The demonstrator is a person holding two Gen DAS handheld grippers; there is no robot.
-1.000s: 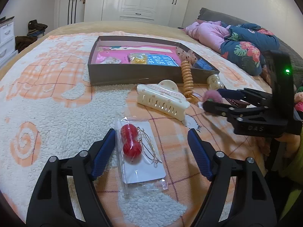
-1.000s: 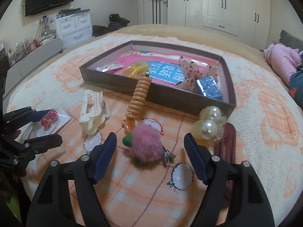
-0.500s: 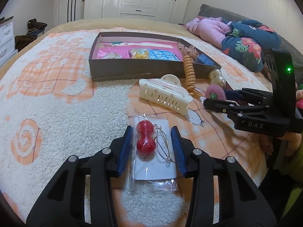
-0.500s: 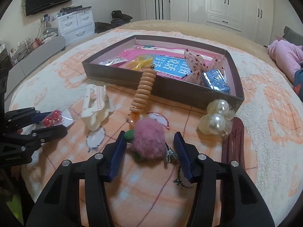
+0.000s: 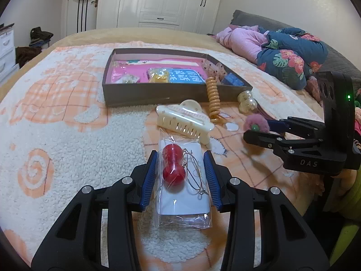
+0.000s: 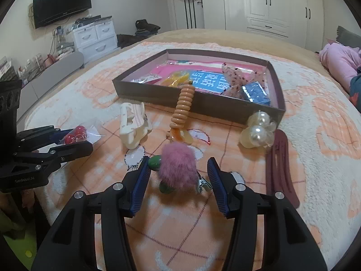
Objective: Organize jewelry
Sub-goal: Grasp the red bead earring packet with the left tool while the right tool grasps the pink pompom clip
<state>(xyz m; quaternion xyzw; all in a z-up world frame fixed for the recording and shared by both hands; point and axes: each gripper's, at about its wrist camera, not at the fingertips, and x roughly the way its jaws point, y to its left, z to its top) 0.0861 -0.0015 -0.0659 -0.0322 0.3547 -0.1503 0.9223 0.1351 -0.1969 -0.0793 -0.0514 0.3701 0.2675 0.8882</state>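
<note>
My left gripper (image 5: pixel 181 176) is shut on a clear packet of red ball earrings (image 5: pixel 180 180), pinching its sides just above the blanket; it shows in the right wrist view (image 6: pixel 74 134) too. My right gripper (image 6: pixel 178 180) is shut on a pink pompom hair clip (image 6: pixel 178 166) with green beads, also seen in the left wrist view (image 5: pixel 257 123). The brown box (image 6: pixel 196 103) stands behind, holding several packets.
On the blanket lie a cream claw clip (image 6: pixel 133 126), an orange ribbed clip (image 6: pixel 182 110) leaning on the box wall, a pearl clip (image 6: pixel 257 131) and a maroon clip (image 6: pixel 279 164). Pink and floral bedding (image 5: pixel 282 52) is piled at the right.
Both grippers closed from wide open: the left onto the earring packet, the right onto the pompom clip. Both views rose slightly.
</note>
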